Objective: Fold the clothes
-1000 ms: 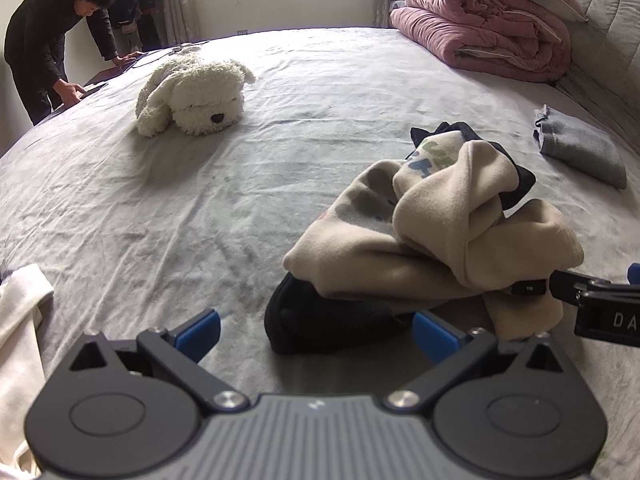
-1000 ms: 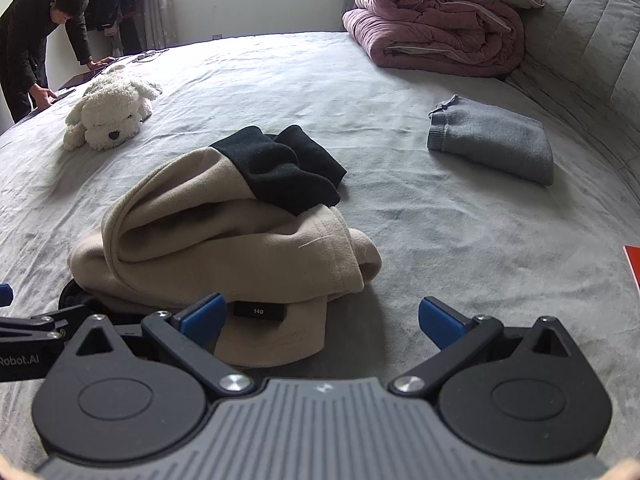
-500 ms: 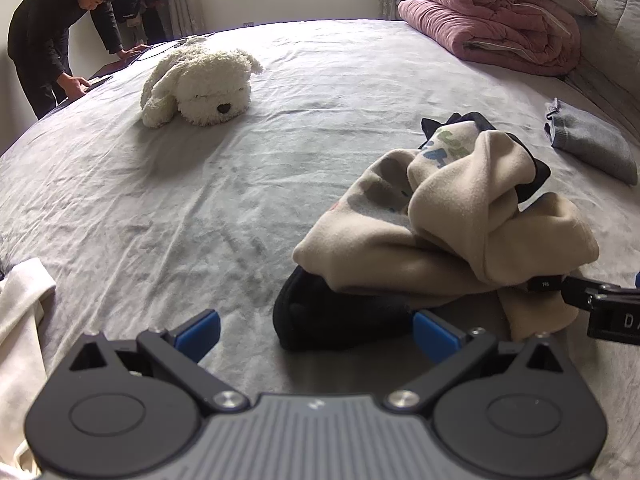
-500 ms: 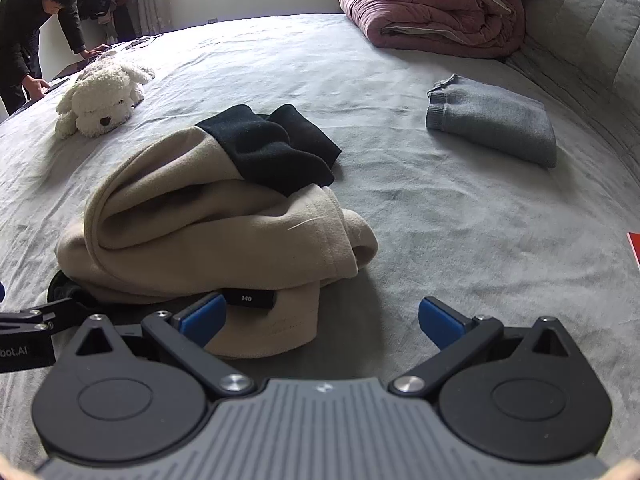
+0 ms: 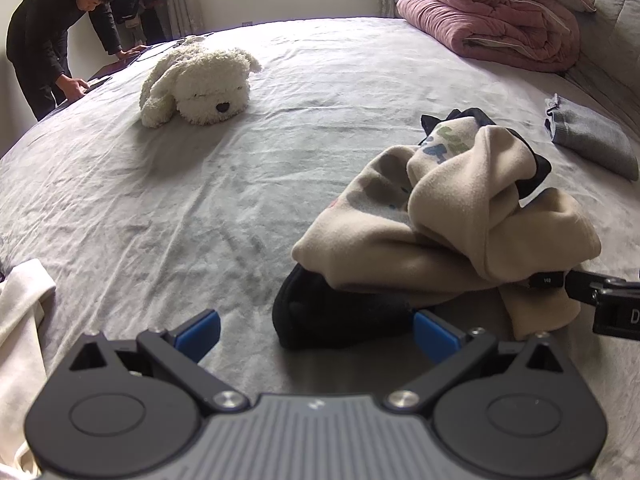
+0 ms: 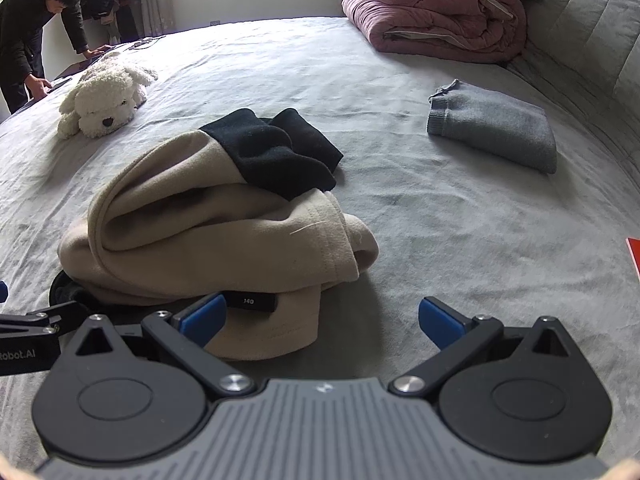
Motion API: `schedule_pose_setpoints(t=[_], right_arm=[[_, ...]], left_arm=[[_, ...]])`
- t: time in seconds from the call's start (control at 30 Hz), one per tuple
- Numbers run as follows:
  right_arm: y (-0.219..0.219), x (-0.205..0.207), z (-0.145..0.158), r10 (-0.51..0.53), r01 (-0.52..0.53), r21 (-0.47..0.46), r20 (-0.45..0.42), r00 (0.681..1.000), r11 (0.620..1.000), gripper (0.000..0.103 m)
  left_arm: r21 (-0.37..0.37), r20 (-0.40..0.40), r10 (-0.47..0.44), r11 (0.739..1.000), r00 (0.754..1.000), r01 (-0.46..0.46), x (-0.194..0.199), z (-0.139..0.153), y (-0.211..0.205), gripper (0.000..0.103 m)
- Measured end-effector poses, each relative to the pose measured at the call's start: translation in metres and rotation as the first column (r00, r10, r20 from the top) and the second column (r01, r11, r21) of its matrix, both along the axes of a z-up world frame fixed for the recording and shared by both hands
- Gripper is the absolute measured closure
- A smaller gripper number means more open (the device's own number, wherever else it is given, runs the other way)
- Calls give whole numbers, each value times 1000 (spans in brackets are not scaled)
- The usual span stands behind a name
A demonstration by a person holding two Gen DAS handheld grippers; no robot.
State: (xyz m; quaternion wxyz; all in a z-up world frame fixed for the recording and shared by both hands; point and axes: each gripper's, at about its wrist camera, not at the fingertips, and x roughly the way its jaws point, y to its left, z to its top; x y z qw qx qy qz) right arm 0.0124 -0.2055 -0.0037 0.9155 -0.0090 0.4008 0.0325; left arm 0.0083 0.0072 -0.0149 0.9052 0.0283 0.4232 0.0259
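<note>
Over the last second I have brought both tools in closer and lower toward the crumpled beige fleece garment with black cuffs [image 5: 444, 236], so the heap now fills more of each view than it did a moment ago. It lies bunched on the grey bed sheet [image 5: 200, 184], right of centre in the left view and left of centre in the right view, so it sits between my two hands.

My left gripper [image 5: 316, 328] has its jaws spread wide and holds nothing; the black cuff end of the garment lies just ahead, between the blue pads. My right gripper [image 6: 322, 316] is likewise wide apart and empty, its left pad just beside the near beige hem where a small black size label [image 6: 250, 302] shows.

I judge this as the approach before the first grasp: the garment is not yet spread, let alone folded, so nearly all of the task remains. The next move probably calls for pinching two separate edges and pulling them apart to flatten the heap; the risk is catching several layers at once.

A folded grey knit garment [image 6: 496, 128] lies well apart on the far right, a white plush dog [image 5: 196, 80] on the far left, and a rolled pink quilt [image 5: 488, 28] at the far end.
</note>
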Motion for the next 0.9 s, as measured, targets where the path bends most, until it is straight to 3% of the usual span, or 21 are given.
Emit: schedule_pose_setpoints(t=[0.9], right_arm=[[4, 8, -4, 15, -15, -6, -11, 1000, 1000, 0]], left_arm=[[-17, 11, 17, 1000, 1000, -17, 1, 11, 12, 0]])
